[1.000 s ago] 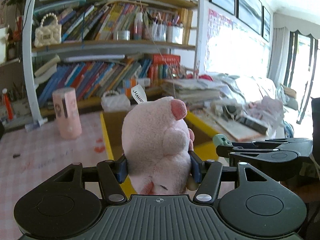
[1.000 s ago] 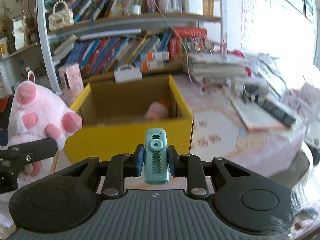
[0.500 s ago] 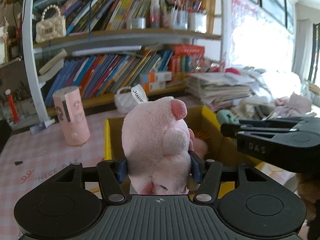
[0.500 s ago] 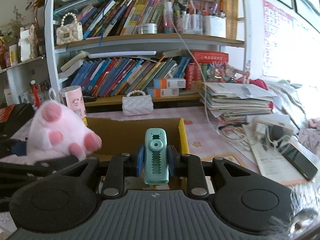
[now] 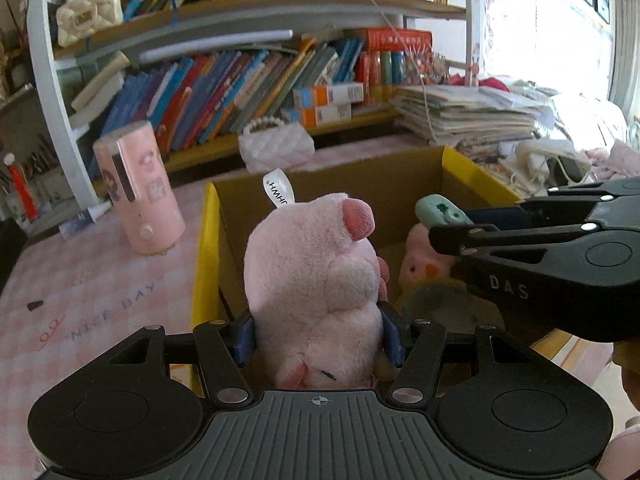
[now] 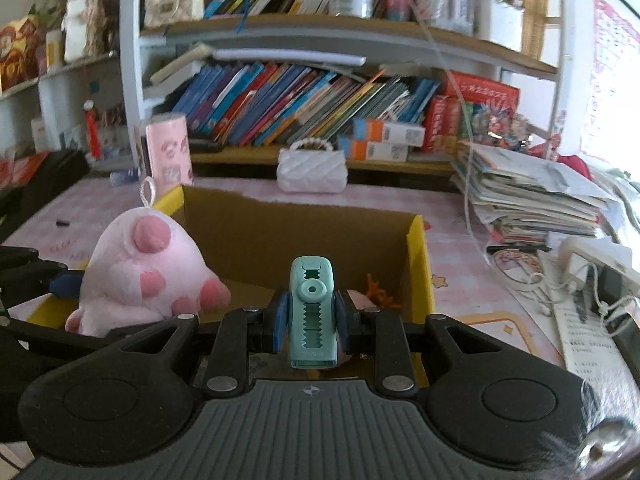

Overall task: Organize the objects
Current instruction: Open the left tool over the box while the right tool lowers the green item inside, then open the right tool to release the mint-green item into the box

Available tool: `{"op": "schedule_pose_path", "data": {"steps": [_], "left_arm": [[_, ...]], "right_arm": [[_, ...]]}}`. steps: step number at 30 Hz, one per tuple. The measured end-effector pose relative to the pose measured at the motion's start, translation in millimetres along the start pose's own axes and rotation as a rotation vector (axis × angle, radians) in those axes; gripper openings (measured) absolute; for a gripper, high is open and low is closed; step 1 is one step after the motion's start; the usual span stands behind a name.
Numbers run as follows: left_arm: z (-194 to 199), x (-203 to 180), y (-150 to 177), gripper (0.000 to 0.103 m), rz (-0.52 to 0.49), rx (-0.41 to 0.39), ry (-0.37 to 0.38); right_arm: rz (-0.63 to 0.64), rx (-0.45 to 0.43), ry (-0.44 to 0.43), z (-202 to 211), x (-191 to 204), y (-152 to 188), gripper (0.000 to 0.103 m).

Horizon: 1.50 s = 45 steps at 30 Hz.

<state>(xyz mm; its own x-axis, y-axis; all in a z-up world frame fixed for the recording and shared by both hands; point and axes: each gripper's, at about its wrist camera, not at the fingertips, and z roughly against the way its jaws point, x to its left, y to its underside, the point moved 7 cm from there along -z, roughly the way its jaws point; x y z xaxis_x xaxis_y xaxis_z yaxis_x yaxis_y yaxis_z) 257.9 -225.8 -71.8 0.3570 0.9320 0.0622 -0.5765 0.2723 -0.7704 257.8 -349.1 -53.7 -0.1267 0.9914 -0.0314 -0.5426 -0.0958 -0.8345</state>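
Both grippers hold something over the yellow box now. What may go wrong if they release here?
1. The pink plush toy sits near the yellow box's left wall; released here, it may catch the rim or tip outside.
2. The right gripper holding the teal sharpener is close to the plush, so they might bump.

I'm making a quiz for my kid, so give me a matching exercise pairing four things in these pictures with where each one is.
Things:
1. pink plush pig
2. teal plastic sharpener
3. white quilted purse
4. pink cylindrical canister

Places:
A. table beyond the yellow cardboard box
B. in the left gripper
C. table left of the box
D. in the right gripper

Pairs: 1-B, 2-D, 3-A, 4-C
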Motion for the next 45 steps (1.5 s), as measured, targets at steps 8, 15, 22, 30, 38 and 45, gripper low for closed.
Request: {"op": "schedule_pose_path", "data": {"steps": [8,15,22,30,38,45], "left_arm": [[-4,-4,-1,0.064,-0.021,-0.002,-0.021],[6,-4,-4,0.081,-0.050,-0.044,-0.066],[32,-6,-6,0.086,-0.074,-0.122,-0.079],[68,9,-5,0.090,0.031,-0.200,-0.115],[90,38,13,0.091,0.172,-0.180,-0.203],[102,66,34,0.091,0.261,-0.119,-0.292]], "right_arm": [[0.054,0.064,-0.049,-17,5,5,0.023],[0.010,0.120,-0.072,-28,-1,7,0.023],[-0.018,0.151,-0.083,-30,-3,8,0.023],[0.034,0.176,-0.089,-31,2,10,0.023],[0.051,0.218,-0.094,-35,9,19,0.026],[-0.013,0.181,-0.054,-18,12,19,0.035]]}}
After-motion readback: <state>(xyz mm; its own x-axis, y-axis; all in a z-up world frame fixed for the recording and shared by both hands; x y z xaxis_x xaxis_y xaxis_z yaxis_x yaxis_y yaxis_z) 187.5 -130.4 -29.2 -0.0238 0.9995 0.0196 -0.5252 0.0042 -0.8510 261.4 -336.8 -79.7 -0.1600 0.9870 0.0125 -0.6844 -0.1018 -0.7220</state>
